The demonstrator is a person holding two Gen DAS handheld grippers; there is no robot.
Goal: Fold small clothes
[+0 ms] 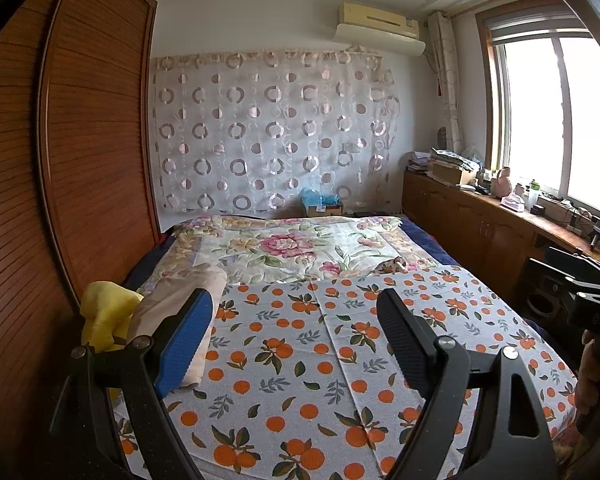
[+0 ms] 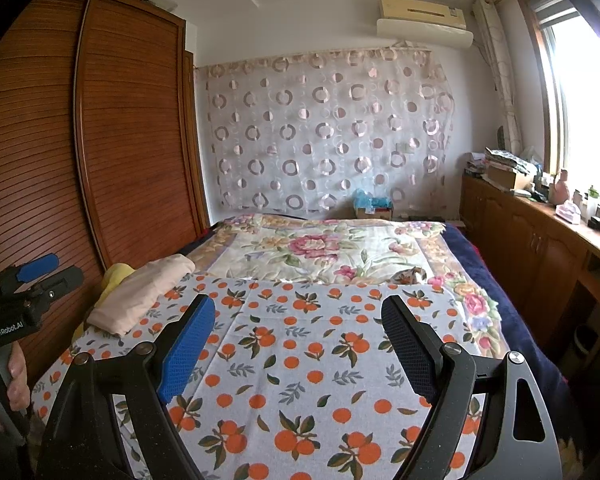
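A folded beige garment (image 2: pixel 140 296) lies at the left edge of the orange-print cloth (image 2: pixel 300 360), with a yellow garment (image 2: pixel 114 276) behind it against the wardrobe. In the left wrist view the beige garment (image 1: pixel 172 300) sits just behind my left gripper's blue finger, and the yellow garment (image 1: pixel 104 312) is left of it. My left gripper (image 1: pixel 296 312) hovers open over the orange-print cloth (image 1: pixel 300 360), nothing between its fingers. My right gripper (image 2: pixel 298 316) is open too, empty, above the same cloth. Each gripper shows at the other view's edge, held by a hand.
A wooden slatted wardrobe (image 2: pixel 100 140) runs along the bed's left side. A floral quilt (image 2: pixel 320 248) covers the far half of the bed. Wooden cabinets (image 2: pixel 540 248) with clutter stand under the window at right. A patterned curtain (image 2: pixel 324 132) hangs behind the bed.
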